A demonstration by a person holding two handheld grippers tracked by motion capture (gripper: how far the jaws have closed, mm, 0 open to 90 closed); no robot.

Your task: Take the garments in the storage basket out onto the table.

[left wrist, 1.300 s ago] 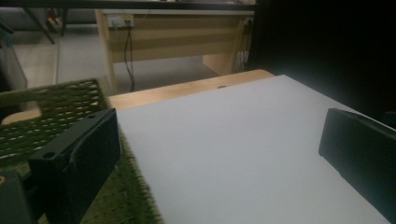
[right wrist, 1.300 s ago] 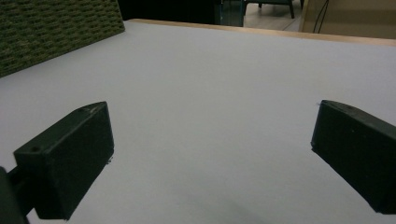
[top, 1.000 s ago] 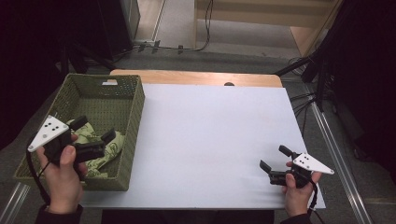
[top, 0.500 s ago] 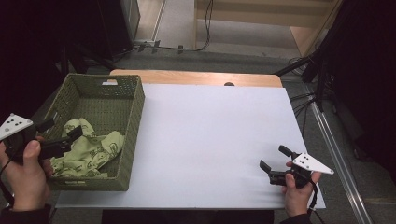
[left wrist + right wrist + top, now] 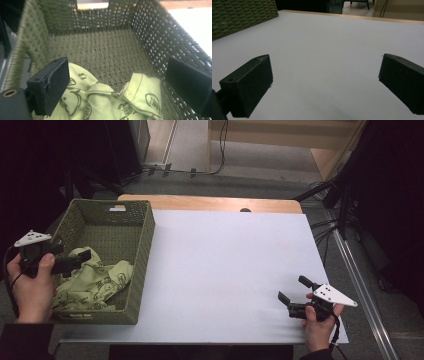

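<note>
At the frame's left, a woven green basket holds crumpled printed cloth; the left gripper and right gripper gape wide, empty.

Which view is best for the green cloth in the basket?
Left gripper view: the green cloth fills the foreground, print clear. High view shows it small in the basket. Right gripper view catches a basket wall, no cloth.
</note>
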